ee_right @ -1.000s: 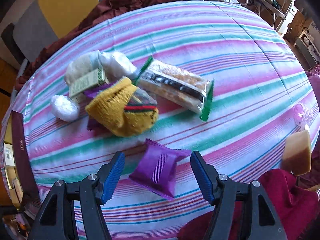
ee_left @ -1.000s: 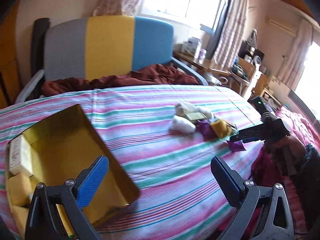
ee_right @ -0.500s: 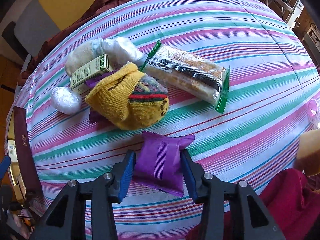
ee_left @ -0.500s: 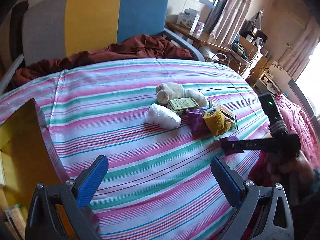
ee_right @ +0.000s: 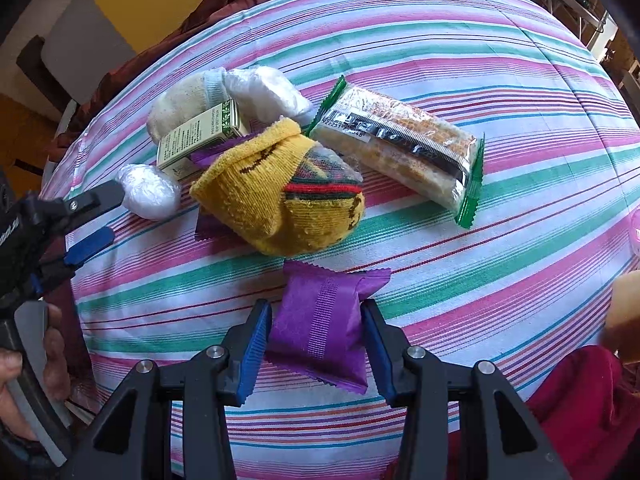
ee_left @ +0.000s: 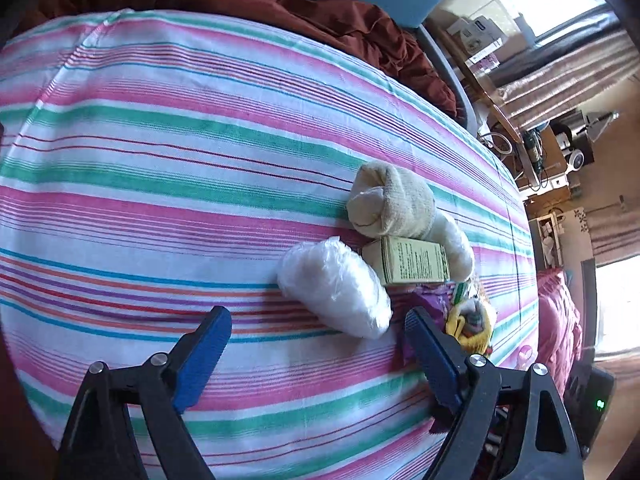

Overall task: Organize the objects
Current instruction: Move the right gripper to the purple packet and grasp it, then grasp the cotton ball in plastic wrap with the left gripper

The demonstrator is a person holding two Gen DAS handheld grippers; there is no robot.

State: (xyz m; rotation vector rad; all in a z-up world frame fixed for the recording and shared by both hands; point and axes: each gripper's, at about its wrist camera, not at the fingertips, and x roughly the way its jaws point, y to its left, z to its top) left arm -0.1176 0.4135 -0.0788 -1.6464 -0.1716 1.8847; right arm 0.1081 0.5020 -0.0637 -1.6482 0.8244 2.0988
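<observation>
My right gripper [ee_right: 318,342] is shut on a purple snack packet [ee_right: 322,322] lying on the striped tablecloth [ee_right: 520,60]. Behind it lie a yellow sock bundle [ee_right: 276,196], a green-edged cracker pack [ee_right: 404,148], a small green box [ee_right: 198,136], a beige sock roll [ee_right: 180,102] and two white plastic-wrapped rolls [ee_right: 150,192]. My left gripper [ee_left: 318,350] is open, just short of a white plastic-wrapped roll [ee_left: 334,286]. The green box [ee_left: 412,260] and the beige sock roll [ee_left: 390,200] lie behind that roll. The left gripper also shows in the right wrist view [ee_right: 94,218].
A dark red cloth [ee_left: 280,4] lies at the table's far edge in front of a grey, yellow and blue chair back [ee_right: 132,8]. Shelves and clutter [ee_left: 552,152] stand to the right. A red cloth [ee_right: 580,408] lies at the near right edge.
My right gripper has closed on the purple packet. My left gripper has swung right from the yellow box and come close to the white plastic-wrapped roll.
</observation>
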